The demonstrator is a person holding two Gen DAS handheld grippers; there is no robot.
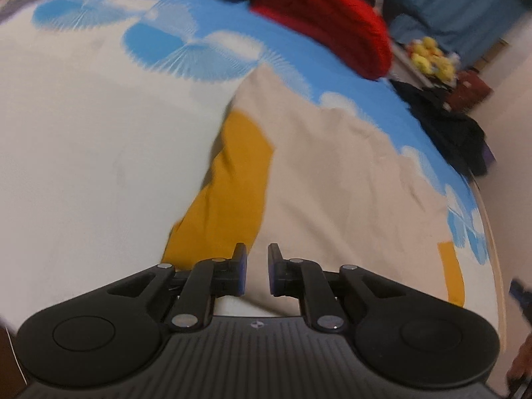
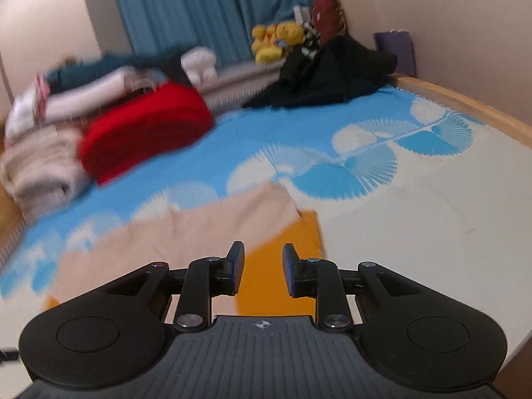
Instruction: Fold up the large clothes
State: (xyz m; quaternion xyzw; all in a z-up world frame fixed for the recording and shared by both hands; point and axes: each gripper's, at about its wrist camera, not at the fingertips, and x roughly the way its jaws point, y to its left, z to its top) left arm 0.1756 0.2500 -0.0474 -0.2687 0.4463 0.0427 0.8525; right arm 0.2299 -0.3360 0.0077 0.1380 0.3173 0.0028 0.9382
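A beige garment (image 1: 332,179) with mustard-yellow panels (image 1: 229,186) lies flat on the bed. In the right wrist view the same garment (image 2: 199,222) shows with its yellow part (image 2: 282,259) under the fingers. My left gripper (image 1: 256,266) is open and empty just above the garment, near the yellow panel's lower end. My right gripper (image 2: 262,266) is open and empty above the yellow part. Both views are blurred.
The bed cover (image 2: 415,199) is cream with blue fan prints. A folded red garment (image 2: 146,133), a pile of pale clothes (image 2: 43,163), a black garment (image 2: 332,73) and yellow plush toys (image 2: 276,40) lie at the far side. A wooden bed edge (image 2: 465,106) runs on the right.
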